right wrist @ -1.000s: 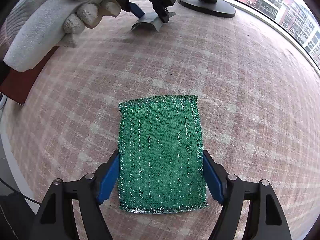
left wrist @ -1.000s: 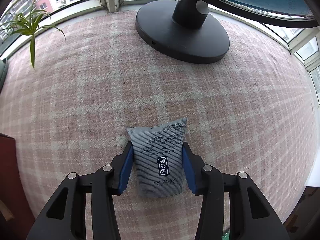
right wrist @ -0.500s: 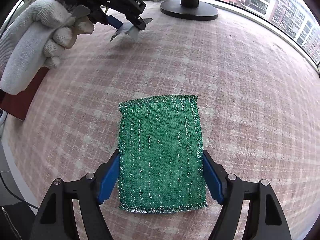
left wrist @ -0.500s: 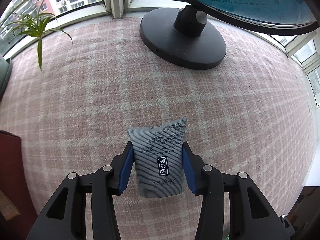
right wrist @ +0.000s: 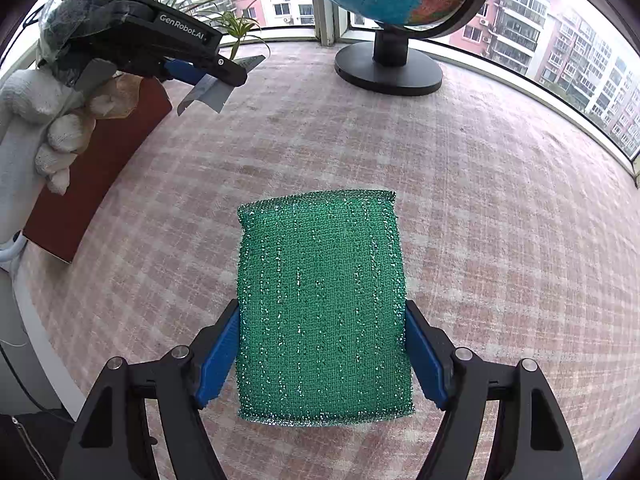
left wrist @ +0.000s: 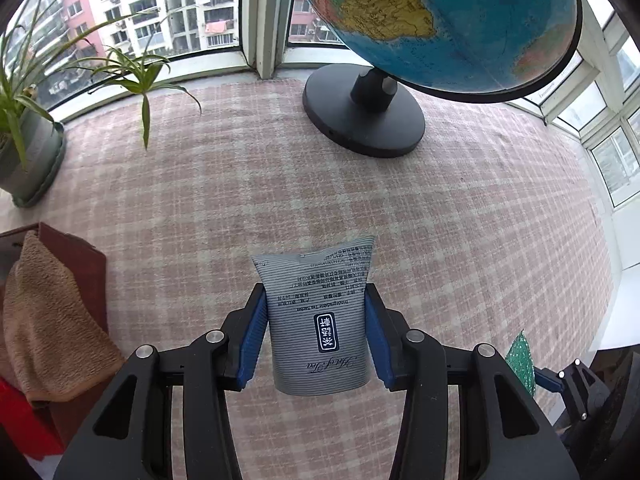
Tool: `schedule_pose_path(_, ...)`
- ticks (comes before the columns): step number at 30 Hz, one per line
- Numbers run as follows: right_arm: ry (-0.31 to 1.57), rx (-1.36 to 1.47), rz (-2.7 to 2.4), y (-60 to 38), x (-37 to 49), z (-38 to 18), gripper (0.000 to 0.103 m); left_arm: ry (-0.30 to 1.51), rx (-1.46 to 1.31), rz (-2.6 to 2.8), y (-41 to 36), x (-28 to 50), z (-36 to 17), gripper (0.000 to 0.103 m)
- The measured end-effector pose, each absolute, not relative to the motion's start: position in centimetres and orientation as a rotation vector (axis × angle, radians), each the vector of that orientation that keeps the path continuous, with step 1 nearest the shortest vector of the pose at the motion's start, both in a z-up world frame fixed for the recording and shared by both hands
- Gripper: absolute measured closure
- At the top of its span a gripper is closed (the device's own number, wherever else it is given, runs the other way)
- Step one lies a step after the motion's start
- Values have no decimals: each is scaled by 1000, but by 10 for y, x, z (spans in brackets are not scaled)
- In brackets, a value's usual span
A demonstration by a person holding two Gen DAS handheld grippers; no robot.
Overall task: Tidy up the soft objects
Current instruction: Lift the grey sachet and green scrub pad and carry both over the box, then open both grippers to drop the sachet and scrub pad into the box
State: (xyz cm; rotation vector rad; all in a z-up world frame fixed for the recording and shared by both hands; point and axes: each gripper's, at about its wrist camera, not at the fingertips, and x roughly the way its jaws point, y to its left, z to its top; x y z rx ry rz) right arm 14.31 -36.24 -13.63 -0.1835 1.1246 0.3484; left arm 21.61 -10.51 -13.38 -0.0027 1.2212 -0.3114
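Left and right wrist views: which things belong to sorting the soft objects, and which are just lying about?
Part of the job:
- grey tea pouch, held in the left tongs
- green scrubbing sponge, held in the right tongs
- brown towel

Lying about:
- globe
- potted plant

The large blue world globe is cut off by the top edge in both wrist views, so only its lower half shows above its round black base. Left of that base, the grey-green plant pot runs off the left edge. The fine print on the grey striped sachet is too small to read. Right of the sachet, only a sliver of the glittery green mesh scouring pad appears. The brown fluffy towel hides most of the dark red box.
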Motion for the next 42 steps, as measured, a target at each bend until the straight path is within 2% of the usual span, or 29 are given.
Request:
schedule_pose_path(8, 1037, -263, 447, -300, 141, -90, 30, 1175, -37, -265, -33, 175, -94, 58)
schedule_pose_path(15, 970, -326, 565, -218, 135, -73, 30, 1152, -77, -180, 45, 127, -71, 58)
schedule_pose_path(23, 940, -362, 692, -126, 140, -60, 30, 1176, -109, -103, 110, 89, -75, 58)
schedule_pose_path(35, 961, -403, 782, -3, 166, -56, 30, 1210, -123, -102, 154, 74, -84, 57)
schedule_pose_path(38, 974, -398, 785, 16, 178, -59, 30, 1223, -129, -126, 160, 76, -87, 49)
schedule_pose_path(40, 984, -395, 801, 29, 184, -60, 29, 1233, -124, -146, 162, 77, -88, 30)
schedule_pose_path(42, 979, -400, 815, 41, 186, -60, 25, 1219, -109, -142, 163, 76, -87, 29)
